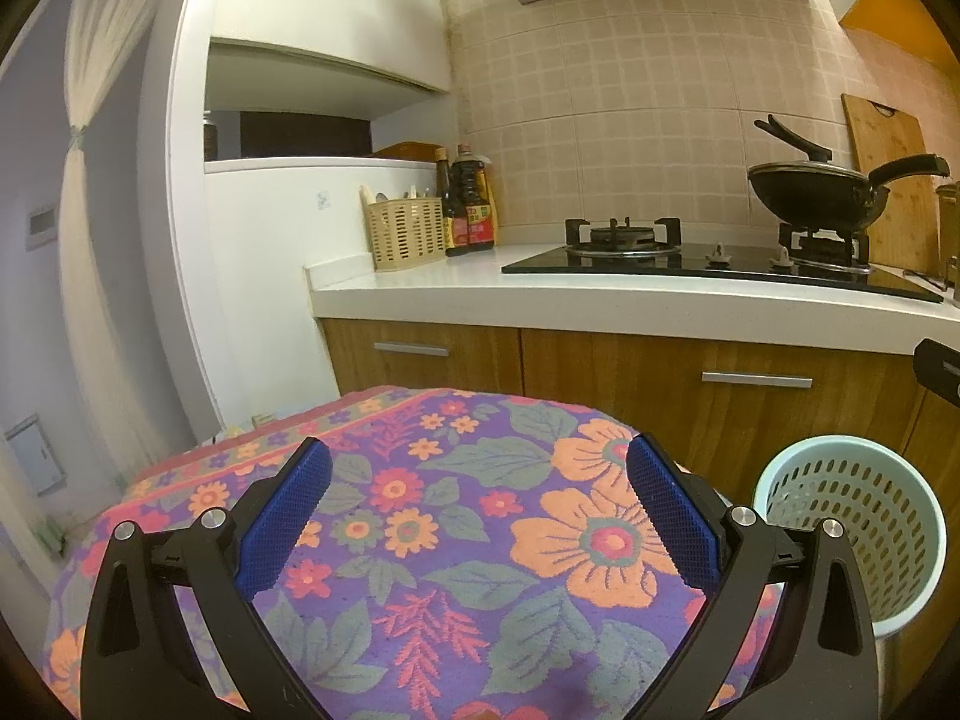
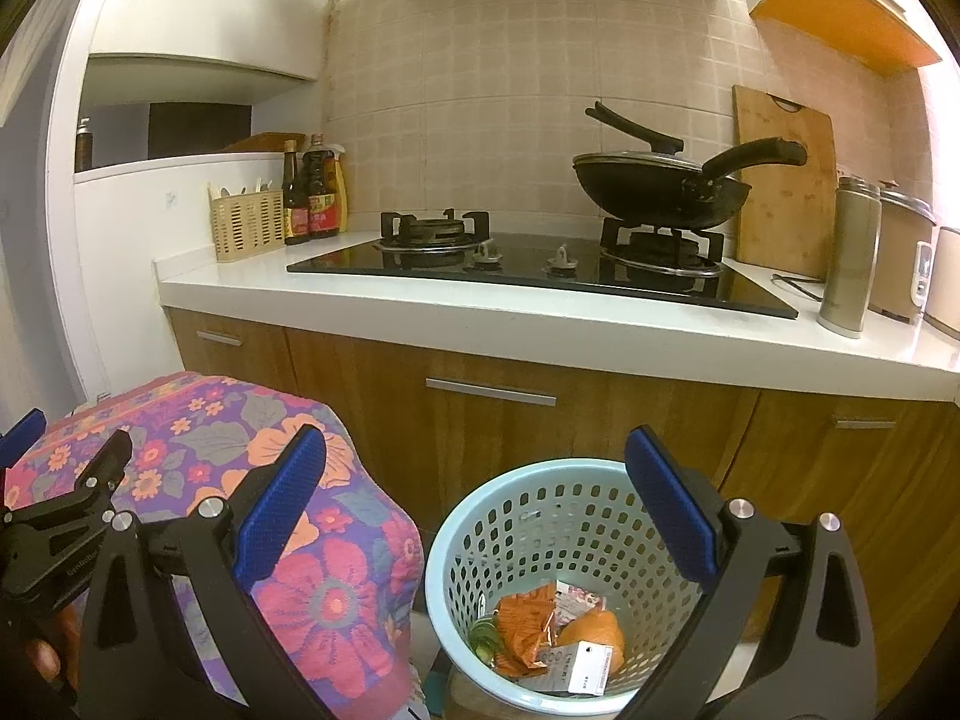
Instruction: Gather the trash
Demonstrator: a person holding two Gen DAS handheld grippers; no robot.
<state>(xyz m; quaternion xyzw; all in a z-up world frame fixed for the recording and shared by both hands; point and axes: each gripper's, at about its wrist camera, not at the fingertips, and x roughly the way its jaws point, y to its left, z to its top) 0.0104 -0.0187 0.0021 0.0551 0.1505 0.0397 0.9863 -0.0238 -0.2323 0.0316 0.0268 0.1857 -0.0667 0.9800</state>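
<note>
Looking at both wrist views, here's the rundown
left gripper: black two-finger left gripper (image 1: 477, 516) with blue textured pads, jaws spread wide, nothing between them, hovering over the purple floral cloth (image 1: 444, 540) with orange and pink flowers that covers a rounded surface
right gripper: black two-finger right gripper (image 2: 474, 510) with the same blue pads, also spread wide and holding nothing, sitting above the near rim of the bin
bin: pale blue perforated plastic trash basket (image 2: 480, 516) on the floor, just beside the cloth-covered surface and in front of the wooden cabinet doors (image 2: 540, 438); from the left wrist view it's off to the right (image 1: 852, 516)
trash: crumpled orange snack wrappers (image 2: 528, 624) lying at the bottom of the basket, together with a small white printed carton (image 2: 576, 669) and a bit of something green I can't make out
cloth top: no loose items visible on the part that shows
counter: white countertop (image 2: 480, 318) with a black glass gas hob (image 2: 540, 276), a black lidded wok (image 2: 660, 186) on the right burner, a woven beige utensil basket (image 2: 247, 225) and dark sauce bottles (image 2: 309, 192) at the left end
right end of counter: steel thermos flask (image 2: 852, 258), bamboo cutting board (image 2: 786, 180) leaning on the tiled wall
person: bit of a hand (image 2: 48, 654) at the lower left edge of the right view, gripping the other tool's handle
</note>
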